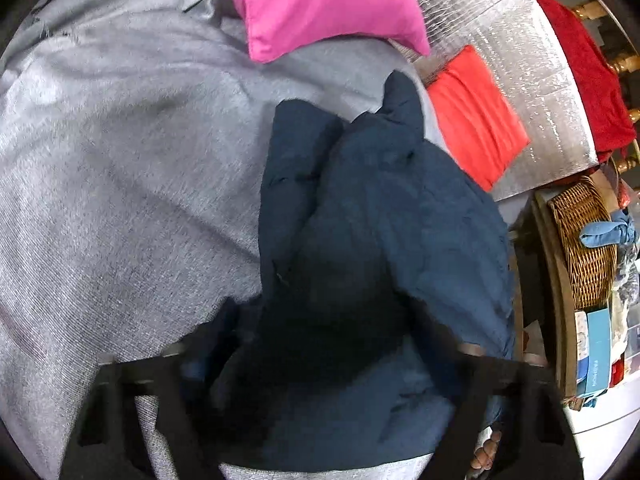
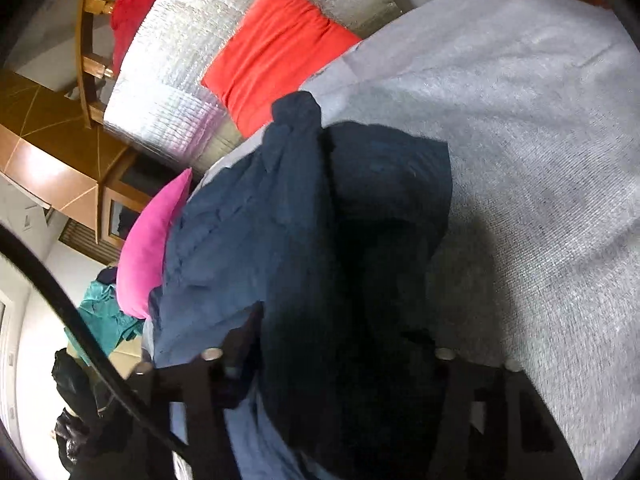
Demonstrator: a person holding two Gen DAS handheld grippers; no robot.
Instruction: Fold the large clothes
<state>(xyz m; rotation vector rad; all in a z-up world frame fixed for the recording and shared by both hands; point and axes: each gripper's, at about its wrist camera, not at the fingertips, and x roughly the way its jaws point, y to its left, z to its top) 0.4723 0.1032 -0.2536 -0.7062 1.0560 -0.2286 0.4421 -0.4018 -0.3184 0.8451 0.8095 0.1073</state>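
Through my left tool (image 1: 320,380) I see the navy garment (image 1: 372,240) bunched in a heap on the grey bedspread (image 1: 120,160), with folds of it filling the gap between the two fingers; they stand wide apart, but the cloth hides whether they pinch it, so I cannot tell. My right tool (image 2: 328,360) looks onto the same navy garment (image 2: 280,240), its dark cloth draped over and between the fingers; whether that grip is clenched I cannot tell either. A pink pillow (image 1: 320,4) and a red pillow (image 1: 476,120) lie beyond the heap, beside a silver quilted mat (image 1: 512,40). A wicker basket (image 1: 584,240) sits off the bed's edge.
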